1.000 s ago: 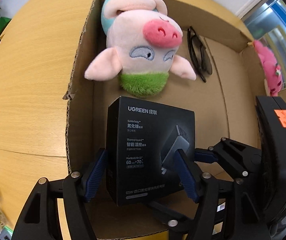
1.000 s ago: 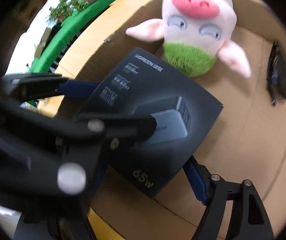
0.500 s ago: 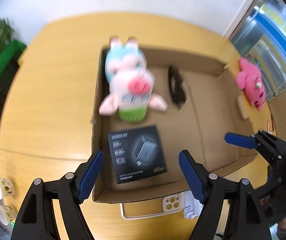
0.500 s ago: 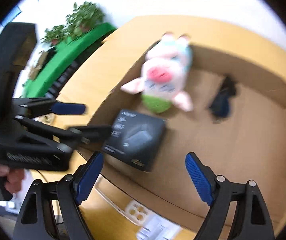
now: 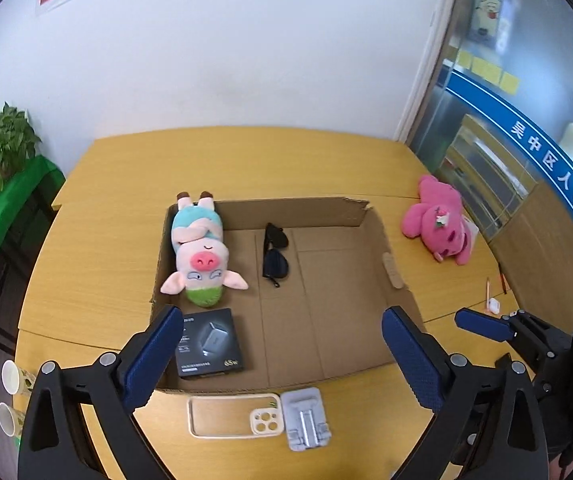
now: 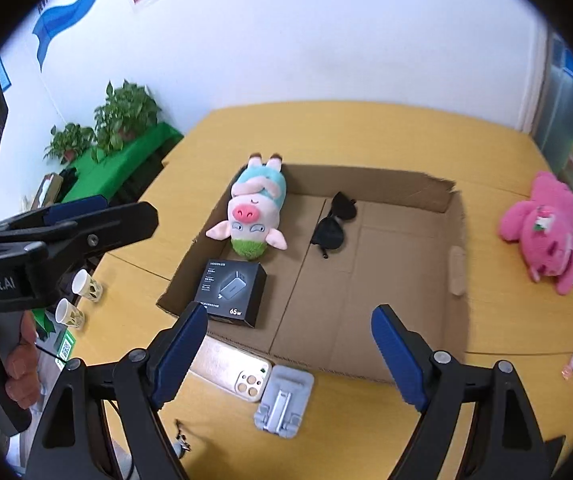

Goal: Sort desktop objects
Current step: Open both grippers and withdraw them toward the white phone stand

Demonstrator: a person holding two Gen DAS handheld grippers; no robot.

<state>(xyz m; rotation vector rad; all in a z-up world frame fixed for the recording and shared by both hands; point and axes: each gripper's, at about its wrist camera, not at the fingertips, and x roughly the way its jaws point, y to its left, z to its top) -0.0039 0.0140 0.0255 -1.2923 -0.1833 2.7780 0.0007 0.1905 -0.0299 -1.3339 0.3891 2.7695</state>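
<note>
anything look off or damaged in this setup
The cardboard box looks worn: the top edge of its far wall is torn and ragged near the right corner, and its side walls splay outward. The pig plush lies upside down in the box with its feet poking over the far wall. Nothing looks spilled.

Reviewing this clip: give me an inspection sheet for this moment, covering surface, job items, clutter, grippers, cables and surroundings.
Surface: yellow wooden table, open cardboard box on it.
Job items in box: pig plush, sunglasses, black charger box.
Job items outside the box: phone case and grey phone stand by the near wall; pink plush to the right.
Clutter: two paper cups at the left edge; small white item on the right.
Grippers: left gripper open, empty; right gripper open, empty.
Cables: nothing seen.
Surroundings: white wall, potted plants on a green cover, glass door.
</note>
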